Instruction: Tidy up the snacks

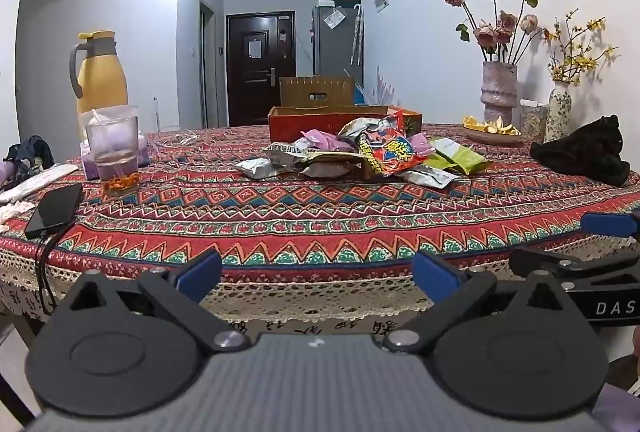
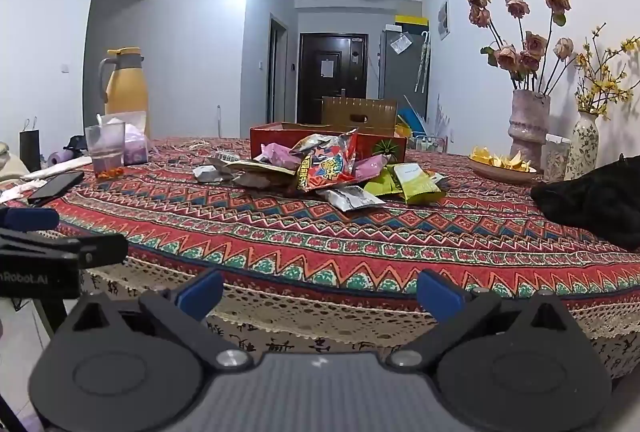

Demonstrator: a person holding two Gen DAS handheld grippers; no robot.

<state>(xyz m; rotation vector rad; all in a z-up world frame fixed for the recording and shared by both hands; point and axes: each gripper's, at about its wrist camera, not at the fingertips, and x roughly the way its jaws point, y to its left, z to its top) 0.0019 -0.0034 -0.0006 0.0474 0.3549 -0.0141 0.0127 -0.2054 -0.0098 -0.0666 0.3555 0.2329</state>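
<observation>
Left gripper (image 1: pixel 316 278) and right gripper (image 2: pixel 320 292): both spread wide, empty, level at table edge | heap of crinkled foil snack packets (image 2: pixel 320 172): straight ahead, well apart, slightly nearer the right | open red cardboard box (image 2: pixel 332 140): just behind heap.

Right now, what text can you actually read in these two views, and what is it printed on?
"DAS": right gripper body, cut off by the frame edge.
"nRobot.AI": left gripper body, start cut off.
Red snack bag: Chinese print, blurred.
Tablecloth hem: Chinese characters, unreadable.
Door notice: too small.
</observation>
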